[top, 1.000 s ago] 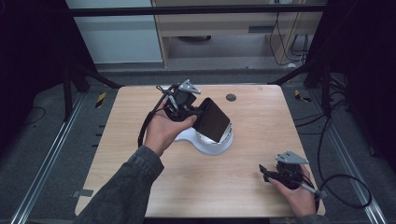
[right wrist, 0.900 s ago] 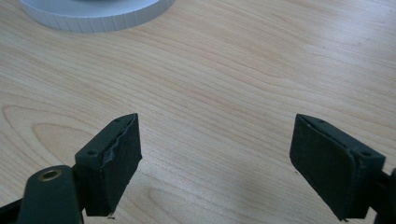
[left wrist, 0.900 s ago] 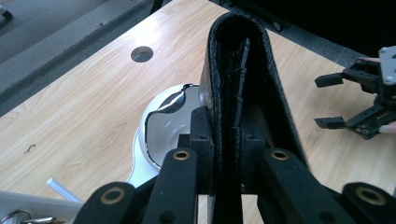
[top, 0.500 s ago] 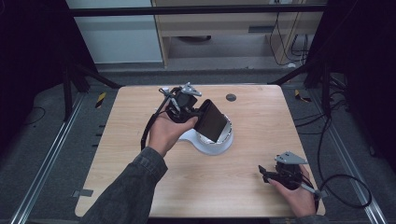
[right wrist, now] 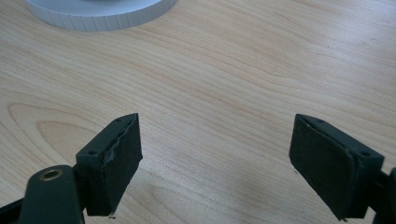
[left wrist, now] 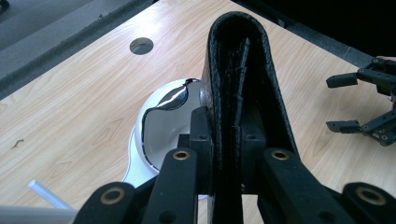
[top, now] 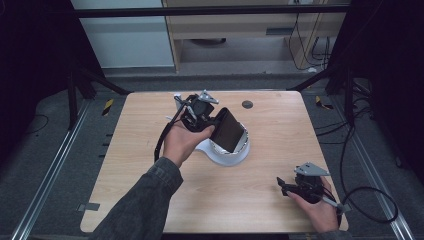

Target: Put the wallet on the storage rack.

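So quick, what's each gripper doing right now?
Left gripper: closed on the black case, over the white stand.
Right gripper: open, holding nothing.

Black wallet (top: 228,130), white stand (top: 227,155)

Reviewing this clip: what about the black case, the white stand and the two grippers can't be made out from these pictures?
- Black case: its flat faces are turned edge-on in the left gripper view; in the high view it is too small for detail.
- White stand: the case covers its top in the high view; the picture's top edge cuts it in the right gripper view.
- Left gripper: the hand hides its underside.
- Right gripper: bottom edge cuts its body.
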`<move>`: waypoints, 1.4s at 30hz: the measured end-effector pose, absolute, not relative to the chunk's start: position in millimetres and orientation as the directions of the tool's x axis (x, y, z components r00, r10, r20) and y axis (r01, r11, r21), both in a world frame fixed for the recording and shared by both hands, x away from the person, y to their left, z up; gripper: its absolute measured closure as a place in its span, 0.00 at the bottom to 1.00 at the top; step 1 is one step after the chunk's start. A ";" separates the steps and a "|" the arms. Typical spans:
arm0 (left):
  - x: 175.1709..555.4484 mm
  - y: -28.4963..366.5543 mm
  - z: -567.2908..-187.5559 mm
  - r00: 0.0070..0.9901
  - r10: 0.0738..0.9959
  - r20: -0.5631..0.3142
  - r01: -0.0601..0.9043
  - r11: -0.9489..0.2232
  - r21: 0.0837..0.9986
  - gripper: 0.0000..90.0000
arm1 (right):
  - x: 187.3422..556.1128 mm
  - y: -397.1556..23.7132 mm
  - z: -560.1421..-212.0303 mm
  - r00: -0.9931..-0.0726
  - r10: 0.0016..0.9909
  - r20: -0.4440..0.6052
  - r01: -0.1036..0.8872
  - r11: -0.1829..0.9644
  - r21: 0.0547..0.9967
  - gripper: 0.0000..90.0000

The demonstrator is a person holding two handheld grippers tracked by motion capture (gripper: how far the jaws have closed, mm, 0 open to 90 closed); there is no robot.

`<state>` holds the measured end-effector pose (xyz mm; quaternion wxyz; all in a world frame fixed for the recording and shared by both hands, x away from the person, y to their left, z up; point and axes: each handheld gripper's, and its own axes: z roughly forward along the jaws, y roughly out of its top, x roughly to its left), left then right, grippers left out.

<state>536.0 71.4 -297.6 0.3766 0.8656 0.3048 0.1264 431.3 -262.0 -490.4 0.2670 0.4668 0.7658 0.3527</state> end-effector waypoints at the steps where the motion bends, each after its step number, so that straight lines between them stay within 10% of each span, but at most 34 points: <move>1: 536.5 70.8 -298.5 0.781 0.624 -0.012 0.435 -0.530 0.728 0.89 | 431.3 -261.8 -490.4 -0.422 0.903 -0.078 0.528 0.315 0.789 0.19; 22: 557.0 74.8 -326.8 0.765 0.643 -0.044 0.481 -0.524 0.703 0.87 | 432.1 -258.6 -493.4 -0.436 0.896 -0.079 0.542 0.332 0.772 0.19; 42: 551.1 94.7 -317.8 0.727 0.685 0.041 0.421 -0.492 0.762 0.65 | 432.1 -257.1 -495.5 -0.447 0.891 -0.081 0.550 0.345 0.761 0.18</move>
